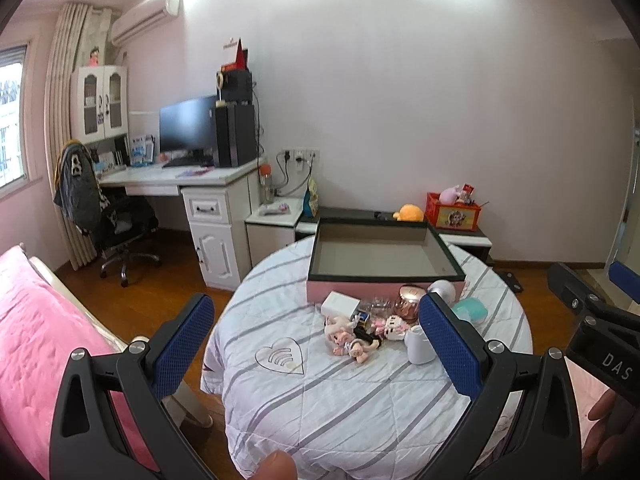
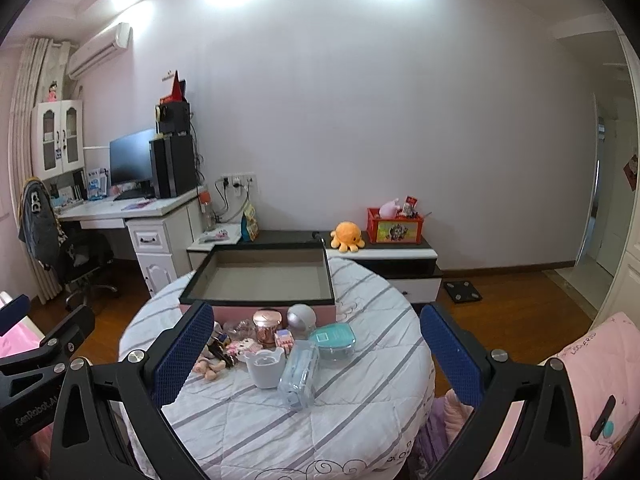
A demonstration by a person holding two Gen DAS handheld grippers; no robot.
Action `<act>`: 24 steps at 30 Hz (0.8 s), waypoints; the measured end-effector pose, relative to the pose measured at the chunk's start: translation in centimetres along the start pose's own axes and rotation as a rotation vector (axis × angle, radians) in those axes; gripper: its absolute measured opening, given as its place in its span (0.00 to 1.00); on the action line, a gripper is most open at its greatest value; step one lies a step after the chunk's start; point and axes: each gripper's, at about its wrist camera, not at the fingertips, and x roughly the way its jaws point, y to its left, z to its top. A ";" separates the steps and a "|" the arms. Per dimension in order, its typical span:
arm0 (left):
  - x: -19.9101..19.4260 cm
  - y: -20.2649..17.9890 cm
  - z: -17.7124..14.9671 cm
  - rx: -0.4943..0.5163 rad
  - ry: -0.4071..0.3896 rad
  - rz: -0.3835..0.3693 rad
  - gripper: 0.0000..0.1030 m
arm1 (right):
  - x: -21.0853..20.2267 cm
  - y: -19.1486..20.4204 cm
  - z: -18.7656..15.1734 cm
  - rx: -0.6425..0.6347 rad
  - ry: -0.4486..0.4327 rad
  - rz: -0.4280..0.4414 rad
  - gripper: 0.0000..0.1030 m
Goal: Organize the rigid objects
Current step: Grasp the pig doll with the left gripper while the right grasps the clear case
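Observation:
A pink box [image 1: 384, 254] [image 2: 260, 276] with a dark rim stands empty at the far side of a round table [image 1: 320, 392] [image 2: 360, 392] under a striped quilt. In front of the box lies a cluster of small things: a white flat box [image 1: 340, 304], pig figurines [image 1: 352, 340], a copper jar [image 2: 267, 326], a white cup [image 2: 265, 368], a clear plastic case [image 2: 299, 372], a teal round container [image 2: 332, 340], a white-silver ball [image 2: 301, 316]. My left gripper [image 1: 316, 356] hovers open short of the cluster. My right gripper [image 2: 316, 356] is open too, above the table, nothing between its fingers.
A pink bed [image 1: 44, 352] runs along the left. Behind the table stand a low cabinet [image 2: 384, 254] with an orange plush [image 2: 347, 235] and a red crate [image 2: 394, 226], and a white desk [image 1: 180, 180] with monitor and chair. A pink quilt [image 2: 580, 384] lies at the right.

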 end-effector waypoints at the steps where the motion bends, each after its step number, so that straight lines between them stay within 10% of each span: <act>1: 0.5 0.0 -0.1 0.000 0.008 -0.001 1.00 | 0.5 0.0 0.0 0.000 0.006 0.003 1.00; 24: 16.1 -2.1 -6.2 0.031 0.323 -0.026 1.00 | 15.3 -0.1 -6.4 -0.052 0.324 0.057 1.00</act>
